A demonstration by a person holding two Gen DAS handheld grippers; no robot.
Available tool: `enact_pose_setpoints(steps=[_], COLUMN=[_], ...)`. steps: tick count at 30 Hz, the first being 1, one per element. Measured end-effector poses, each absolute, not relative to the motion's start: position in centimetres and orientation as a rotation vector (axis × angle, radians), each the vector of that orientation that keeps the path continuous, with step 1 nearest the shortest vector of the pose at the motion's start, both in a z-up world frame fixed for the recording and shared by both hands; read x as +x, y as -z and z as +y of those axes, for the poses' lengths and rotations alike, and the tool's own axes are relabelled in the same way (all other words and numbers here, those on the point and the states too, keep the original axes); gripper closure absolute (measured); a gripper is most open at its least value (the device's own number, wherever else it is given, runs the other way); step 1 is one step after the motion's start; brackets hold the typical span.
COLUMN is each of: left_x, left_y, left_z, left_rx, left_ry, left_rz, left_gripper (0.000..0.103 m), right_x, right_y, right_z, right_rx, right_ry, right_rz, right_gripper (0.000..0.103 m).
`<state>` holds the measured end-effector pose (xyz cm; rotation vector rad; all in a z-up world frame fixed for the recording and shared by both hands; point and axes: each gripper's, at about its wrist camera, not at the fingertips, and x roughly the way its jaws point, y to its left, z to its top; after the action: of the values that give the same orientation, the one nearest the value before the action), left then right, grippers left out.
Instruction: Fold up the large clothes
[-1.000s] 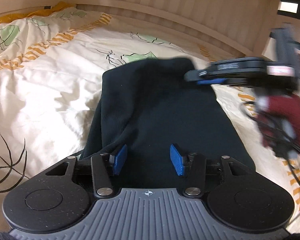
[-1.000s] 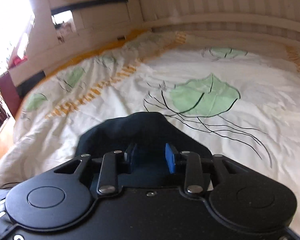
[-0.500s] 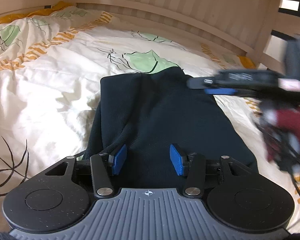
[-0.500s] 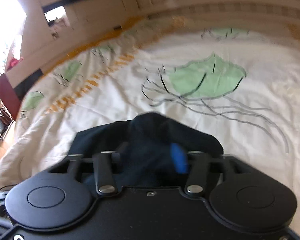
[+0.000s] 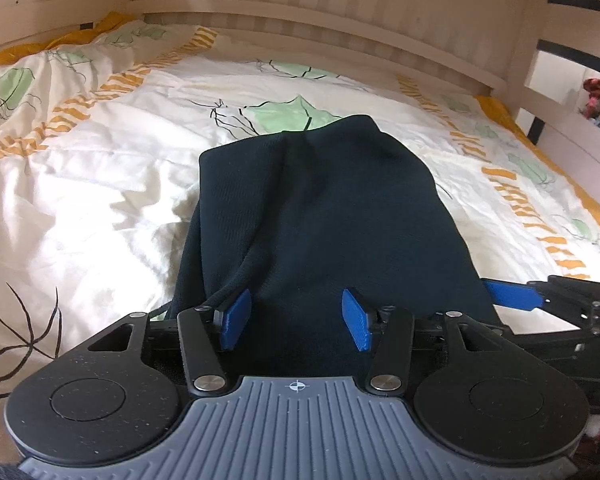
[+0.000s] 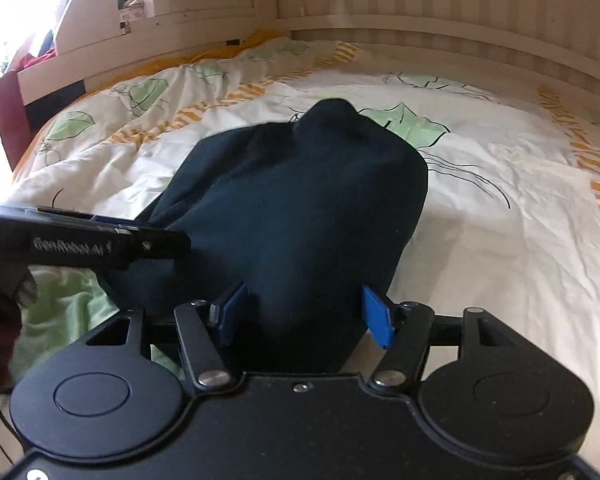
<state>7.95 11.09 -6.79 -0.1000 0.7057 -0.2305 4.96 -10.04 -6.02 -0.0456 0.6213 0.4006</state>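
Black tongs (image 5: 296, 320), blue pads (image 5: 236, 318), ribbed grey housing (image 5: 296, 432)

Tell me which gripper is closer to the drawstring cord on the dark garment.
Left. The cord runs down beside the left gripper, by its left finger, at the dark garment's left edge. The right gripper sits apart at the garment's opposite, right edge.
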Motion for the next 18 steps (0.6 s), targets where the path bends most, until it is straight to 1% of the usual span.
enact_pose_setpoints(steps=[1,2,3,4,5,6,7,8,9,10,18], left_x=[8.0,8.1,8.1,8.0,7.8,7.4,7.2,6.9,6.7,6.4,4.1], left_y=[6.6,6.3,6.0,5.6,5.1,4.6,4.2,3.8,3.5,3.1,0.5], left_z=[11.1,11.0,10.9,10.8,10.5,10.2,9.9,9.5,9.3,9.1,8.8], left_rx=[-0.107,-0.112,-0.116,-0.116,-0.110,-0.096,-0.078,-0.055,-0.039,-0.027,0.014], left_ry=[0.225,0.220,0.217,0.216,0.211,0.202,0.187,0.167,0.148,0.130,0.054], left_rz=[0.714,0.722,0.730,0.735,0.733,0.725,0.719,0.714,0.711,0.707,0.670], left_gripper=[0.052,0.049,0.040,0.033,0.020,0.014,0.011,0.005,0.002,0.000,0.000], right_x=[5.1,5.3,5.2,5.0,4.6,4.2,3.5,2.8,2.4,1.9,0.3], right_y=[5.8,5.4,5.2,5.0,4.7,4.2,3.9,3.7,3.1,2.8,0.0], right_z=[-10.1,-10.4,-10.8,-11.2,-11.4,-11.7,-11.9,-12.2,-12.5,-12.6,-13.6], right_rx=[-0.035,-0.012,0.014,0.037,0.050,0.055,0.059,0.069,0.086,0.097,0.172], right_ry=[-0.399,-0.399,-0.398,-0.398,-0.394,-0.387,-0.379,-0.373,-0.368,-0.361,-0.289], right_rz=[0.626,0.629,0.632,0.637,0.635,0.622,0.607,0.593,0.577,0.568,0.539], right_gripper=[0.035,0.035,0.032,0.029,0.021,0.013,0.009,0.004,0.001,0.000,0.001])
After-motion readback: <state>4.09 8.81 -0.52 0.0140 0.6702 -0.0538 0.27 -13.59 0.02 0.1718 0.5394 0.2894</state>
